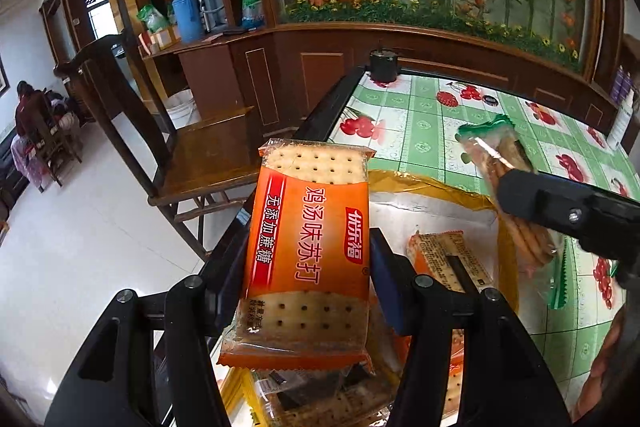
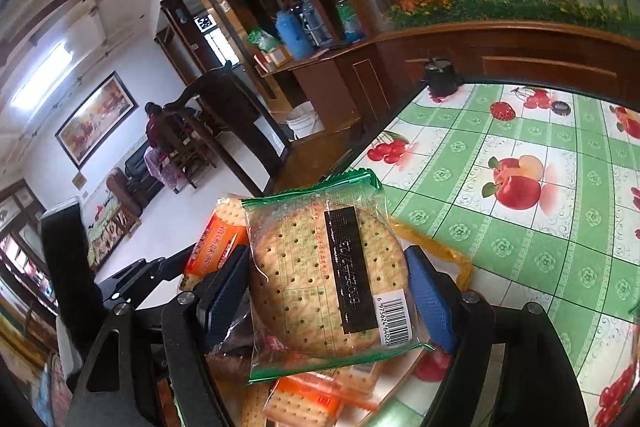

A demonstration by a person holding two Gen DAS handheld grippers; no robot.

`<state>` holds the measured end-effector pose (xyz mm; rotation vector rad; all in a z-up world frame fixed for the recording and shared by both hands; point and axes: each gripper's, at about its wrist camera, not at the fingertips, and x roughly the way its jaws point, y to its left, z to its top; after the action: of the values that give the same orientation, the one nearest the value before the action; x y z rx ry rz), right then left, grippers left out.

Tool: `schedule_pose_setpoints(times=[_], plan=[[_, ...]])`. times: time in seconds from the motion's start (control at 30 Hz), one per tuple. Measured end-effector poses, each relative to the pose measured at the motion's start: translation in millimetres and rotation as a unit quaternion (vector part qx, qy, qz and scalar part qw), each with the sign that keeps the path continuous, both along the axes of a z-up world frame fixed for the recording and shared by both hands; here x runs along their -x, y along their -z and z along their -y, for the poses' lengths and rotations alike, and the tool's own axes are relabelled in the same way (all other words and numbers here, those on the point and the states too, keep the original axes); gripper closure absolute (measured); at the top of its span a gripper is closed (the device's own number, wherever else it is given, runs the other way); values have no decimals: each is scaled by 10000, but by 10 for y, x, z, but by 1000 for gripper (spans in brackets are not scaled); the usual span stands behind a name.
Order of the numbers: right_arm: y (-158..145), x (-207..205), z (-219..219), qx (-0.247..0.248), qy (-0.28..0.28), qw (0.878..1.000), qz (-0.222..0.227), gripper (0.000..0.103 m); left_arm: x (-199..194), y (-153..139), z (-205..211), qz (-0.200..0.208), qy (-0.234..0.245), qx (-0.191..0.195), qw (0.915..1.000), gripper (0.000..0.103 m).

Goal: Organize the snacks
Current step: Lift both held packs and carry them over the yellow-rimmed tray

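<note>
My left gripper (image 1: 310, 267) is shut on an orange soda cracker packet (image 1: 308, 247), held upright above a pile of snack packets. My right gripper (image 2: 328, 287) is shut on a green-edged round biscuit packet (image 2: 326, 275), held over the same pile. In the left wrist view the right gripper (image 1: 520, 195) comes in from the right with the green packet (image 1: 500, 163) edge-on. The orange packet also shows in the right wrist view (image 2: 214, 247) to the left. More orange cracker packets (image 2: 304, 399) lie below on a gold-rimmed tray (image 1: 432, 187).
The table has a green checked fruit-print cloth (image 2: 520, 227). A small black pot (image 1: 383, 65) stands at its far edge and a dark round lid (image 2: 561, 107) lies near it. A wooden chair (image 1: 192, 151) stands left of the table. A wooden cabinet with bottles is behind.
</note>
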<state>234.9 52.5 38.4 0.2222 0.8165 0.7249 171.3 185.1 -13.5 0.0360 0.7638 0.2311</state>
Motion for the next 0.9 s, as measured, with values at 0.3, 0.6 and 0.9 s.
schedule_pose_setpoints(times=[0.3,0.6,0.9], plan=[[172,-81,44,-34,33,9998,-193,25,-76,70,53,-82,15,-114,9999,47],[310,-126,3,2,-3,9995,-327,25,-121,155,40,-222,-17,-167,9996,47],[375,-142,-13,28,-11,9992,-405,25,-160,187,43,-336,-7,-170,9993,46]])
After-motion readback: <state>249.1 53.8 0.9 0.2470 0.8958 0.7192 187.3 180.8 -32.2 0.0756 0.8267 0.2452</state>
